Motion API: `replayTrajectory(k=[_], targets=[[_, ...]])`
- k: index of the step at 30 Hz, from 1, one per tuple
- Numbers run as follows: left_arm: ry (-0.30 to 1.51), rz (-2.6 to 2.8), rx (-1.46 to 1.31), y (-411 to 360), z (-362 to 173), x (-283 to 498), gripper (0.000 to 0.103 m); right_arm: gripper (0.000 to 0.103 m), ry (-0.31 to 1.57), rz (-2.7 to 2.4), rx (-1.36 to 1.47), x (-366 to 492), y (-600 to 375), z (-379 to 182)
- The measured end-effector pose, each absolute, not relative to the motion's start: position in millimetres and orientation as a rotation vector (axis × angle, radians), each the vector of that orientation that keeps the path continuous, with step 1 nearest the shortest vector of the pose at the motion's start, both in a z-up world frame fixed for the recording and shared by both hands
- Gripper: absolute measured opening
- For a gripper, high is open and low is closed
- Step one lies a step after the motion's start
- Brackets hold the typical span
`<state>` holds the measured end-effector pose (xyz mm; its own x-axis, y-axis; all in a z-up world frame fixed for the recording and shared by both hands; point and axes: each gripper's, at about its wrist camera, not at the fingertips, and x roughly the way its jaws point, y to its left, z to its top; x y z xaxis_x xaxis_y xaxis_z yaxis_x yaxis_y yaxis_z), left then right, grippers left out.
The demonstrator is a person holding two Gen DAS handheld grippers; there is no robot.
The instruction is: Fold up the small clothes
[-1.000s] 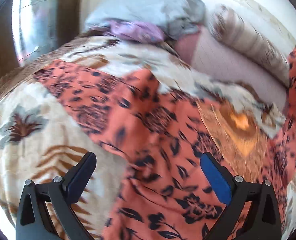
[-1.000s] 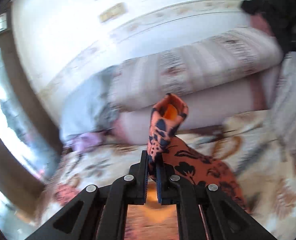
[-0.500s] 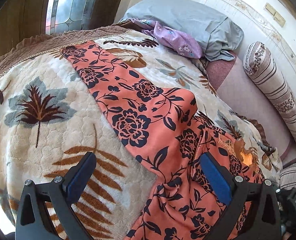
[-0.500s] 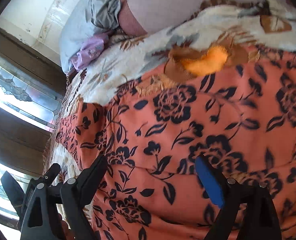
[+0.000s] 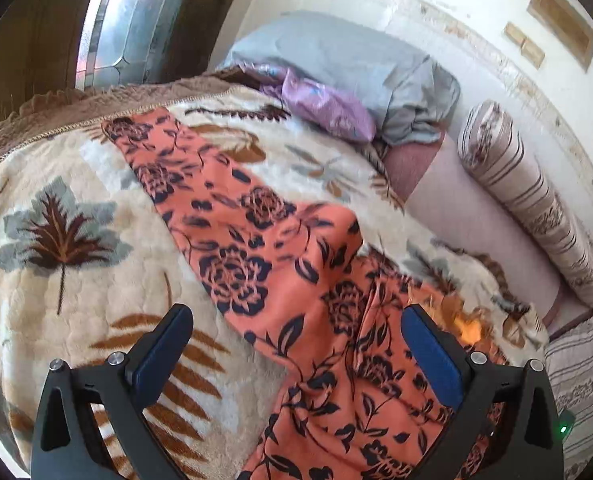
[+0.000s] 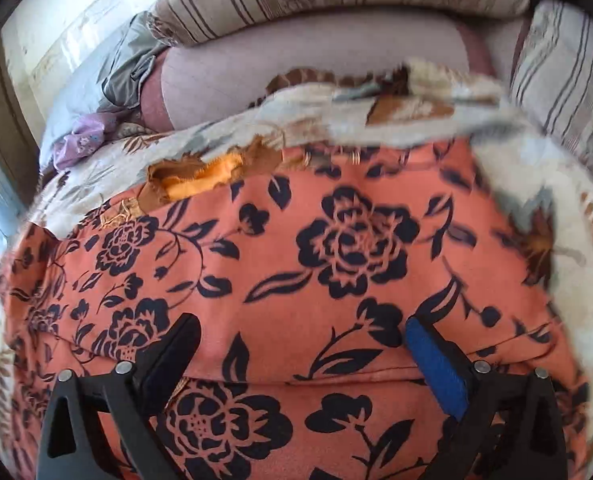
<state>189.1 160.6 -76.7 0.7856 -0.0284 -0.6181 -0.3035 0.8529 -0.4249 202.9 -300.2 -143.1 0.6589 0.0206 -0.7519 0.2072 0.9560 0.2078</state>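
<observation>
Hovering over the bed, the left tongs point(image 5: 296, 344) and right tongs point(image 6: 302, 348) both stand spread wide, gripping nothing. Beneath them the orange flowered garment point(image 5: 280, 264) lies spread on the leaf-patterned blanket point(image 5: 56, 240), one long part stretching toward the window point(image 5: 124, 20). Beyond it sit a purple cloth point(image 5: 324, 108), a grey pillow point(image 5: 344, 60) and a striped bolster point(image 5: 536, 204) against the wall.

Home bedroom: blanket-covered bed point(image 5: 56, 184), pillows point(image 5: 336, 52), bolster point(image 5: 536, 200).
</observation>
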Motion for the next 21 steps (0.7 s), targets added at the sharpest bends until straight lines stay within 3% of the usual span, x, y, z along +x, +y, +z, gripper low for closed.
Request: replayTrajectory(k=[4, 11, 18, 21], targets=[[0.633, 0.187, -0.655, 221, -66, 204, 0.103, 0.103, 0.848, -0.134, 0.228, 207, -289, -148], [0.687, 0.217, -1.046, 369, -114, 270, 0.102, 0.103, 0.834, -0.134, 0.221, 201, -279, -142], [0.717, 0.202, -1.210, 414, -165, 313, 0.102, 0.103, 0.833, -0.136, 0.217, 202, -281, -144], [0.701, 0.190, -1.146, 410, -160, 317, 0.101, 0.103, 0.834, -0.137, 0.215, 202, -281, -144]])
